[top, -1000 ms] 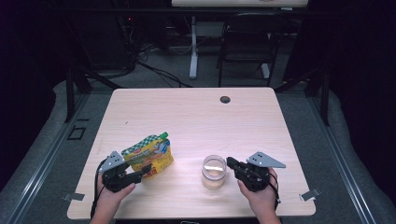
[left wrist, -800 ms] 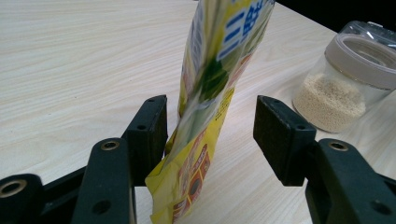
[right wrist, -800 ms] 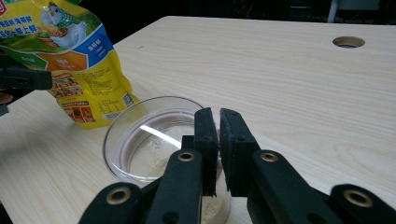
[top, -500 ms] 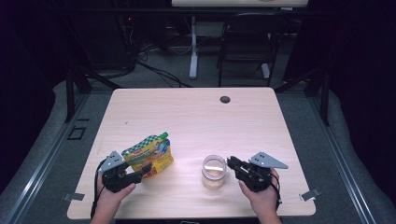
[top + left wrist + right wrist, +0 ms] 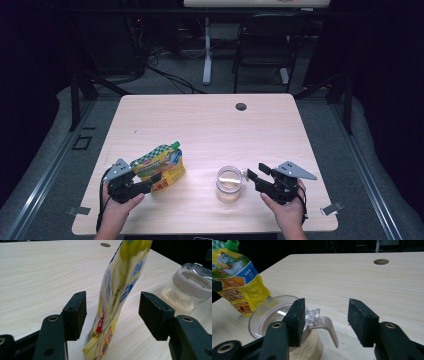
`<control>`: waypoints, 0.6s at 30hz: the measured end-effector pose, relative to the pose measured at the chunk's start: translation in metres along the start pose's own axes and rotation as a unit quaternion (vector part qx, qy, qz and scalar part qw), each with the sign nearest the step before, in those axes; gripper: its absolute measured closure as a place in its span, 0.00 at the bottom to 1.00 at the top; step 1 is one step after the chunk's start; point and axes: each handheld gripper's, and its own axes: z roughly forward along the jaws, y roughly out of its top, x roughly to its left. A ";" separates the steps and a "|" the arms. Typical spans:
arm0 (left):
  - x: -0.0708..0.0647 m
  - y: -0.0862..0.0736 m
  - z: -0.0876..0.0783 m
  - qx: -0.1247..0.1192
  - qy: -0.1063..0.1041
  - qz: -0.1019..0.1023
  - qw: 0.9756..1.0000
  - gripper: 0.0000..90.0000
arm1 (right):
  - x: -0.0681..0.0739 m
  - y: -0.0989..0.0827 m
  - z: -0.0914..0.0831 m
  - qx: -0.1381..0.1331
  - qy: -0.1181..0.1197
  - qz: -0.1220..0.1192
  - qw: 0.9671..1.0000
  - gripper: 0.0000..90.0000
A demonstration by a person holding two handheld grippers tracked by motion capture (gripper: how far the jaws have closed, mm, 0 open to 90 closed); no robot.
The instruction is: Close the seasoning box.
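Yellow pouch (image 5: 117, 290) stands upright between left gripper (image 5: 145, 185) pads, both pads clear of it; jaws have just been opening. Right gripper (image 5: 252, 176) jaws have just opened wide; glass jar (image 5: 229, 184) sits just beside them, its latch (image 5: 325, 326) unpressed between them.

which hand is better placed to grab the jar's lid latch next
Right. The right claw stands open just over the beige latch of the jar. The left claw, jaws wide apart, straddles the yellow pouch, farther from the jar.
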 end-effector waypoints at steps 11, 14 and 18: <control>0.004 -0.006 -0.012 0.013 0.013 0.010 1.000 0.41 | -0.008 -0.003 0.001 -0.003 -0.002 0.009 1.000 0.46; 0.007 -0.008 -0.016 0.016 0.015 0.011 1.000 0.41 | -0.010 -0.004 0.001 -0.001 -0.008 0.008 1.000 0.46; 0.010 -0.009 -0.024 0.018 0.015 0.009 1.000 0.41 | -0.012 -0.005 0.000 -0.002 -0.011 0.012 1.000 0.46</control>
